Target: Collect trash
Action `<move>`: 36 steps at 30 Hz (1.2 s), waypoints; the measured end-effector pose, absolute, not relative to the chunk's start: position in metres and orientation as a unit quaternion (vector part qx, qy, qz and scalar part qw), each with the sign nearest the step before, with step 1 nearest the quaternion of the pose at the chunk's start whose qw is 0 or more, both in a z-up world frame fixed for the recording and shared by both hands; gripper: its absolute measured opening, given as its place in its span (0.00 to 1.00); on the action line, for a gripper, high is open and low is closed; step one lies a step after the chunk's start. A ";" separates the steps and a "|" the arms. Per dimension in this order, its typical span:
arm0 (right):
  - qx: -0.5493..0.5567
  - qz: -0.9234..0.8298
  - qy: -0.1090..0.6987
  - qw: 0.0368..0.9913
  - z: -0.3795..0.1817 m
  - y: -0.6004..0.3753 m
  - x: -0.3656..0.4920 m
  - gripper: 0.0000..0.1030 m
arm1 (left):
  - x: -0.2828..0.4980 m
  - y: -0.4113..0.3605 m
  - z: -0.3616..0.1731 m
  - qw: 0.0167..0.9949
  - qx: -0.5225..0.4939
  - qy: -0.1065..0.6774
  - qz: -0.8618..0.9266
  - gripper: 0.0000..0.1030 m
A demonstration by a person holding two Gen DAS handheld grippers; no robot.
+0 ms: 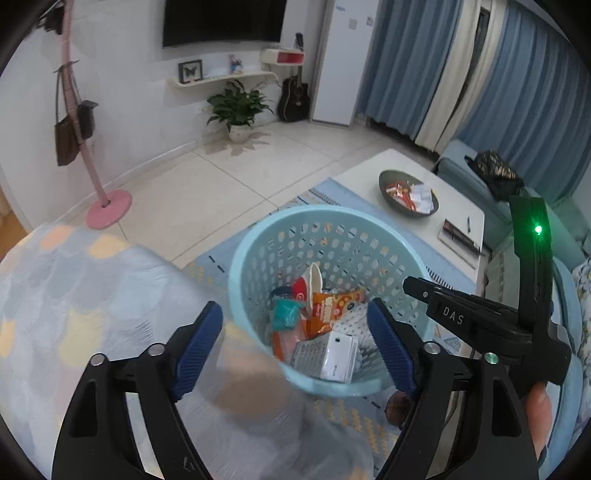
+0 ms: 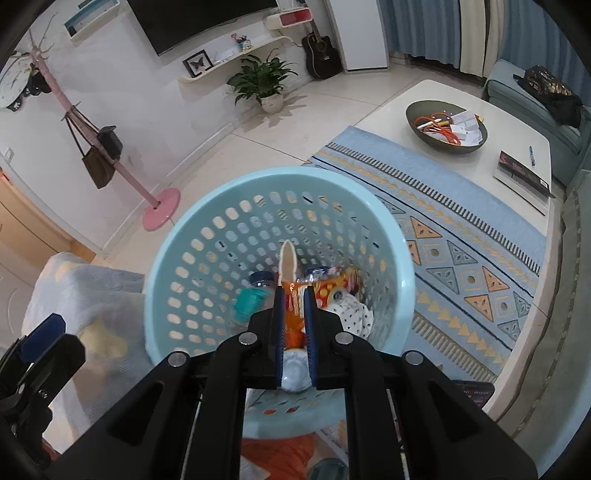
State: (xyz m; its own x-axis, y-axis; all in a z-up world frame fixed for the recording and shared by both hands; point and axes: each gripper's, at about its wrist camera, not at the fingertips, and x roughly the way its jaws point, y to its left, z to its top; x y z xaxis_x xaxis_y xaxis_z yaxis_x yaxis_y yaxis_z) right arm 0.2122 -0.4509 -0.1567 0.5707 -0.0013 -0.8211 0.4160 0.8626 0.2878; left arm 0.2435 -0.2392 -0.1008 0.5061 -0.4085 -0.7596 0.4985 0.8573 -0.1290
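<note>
Pink coat stand (image 2: pixel 161 210), potted plant (image 2: pixel 264 83), guitar (image 2: pixel 320 48), wall television (image 2: pixel 195 18).

basket bottom: the trash in the light blue basket (image 2: pixel 399 258) is piled up, can't really see what's underneath
white box (image 1: pixel 328 354): print's way too small to read
blanket (image 1: pixel 92 295): smeared blur up close, runs off the left edge
right gripper (image 2: pixel 294 295): covers part of the orange wrapper (image 2: pixel 332 284); can't tell if it's pinching anything
book (image 2: pixel 522 177): cover unreadable

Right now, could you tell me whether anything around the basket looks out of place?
Nothing looks spilled or damaged. The light blue basket stands upright on the rug with the wrappers and a small box inside it.
</note>
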 end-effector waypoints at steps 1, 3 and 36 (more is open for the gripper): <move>0.230 -0.120 0.445 0.857 -0.153 -0.448 0.210 0.23 | 0.241 -0.237 -0.097 0.869 0.051 0.419 -0.260 0.80; 0.227 -0.114 0.438 0.863 -0.144 -0.439 0.204 0.43 | 0.230 -0.225 -0.087 0.875 0.042 0.407 -0.258 0.80; 0.078 -0.096 0.214 0.969 -0.042 -0.244 0.055 0.74 | 0.045 -0.046 -0.055 0.985 0.020 0.164 -0.043 0.91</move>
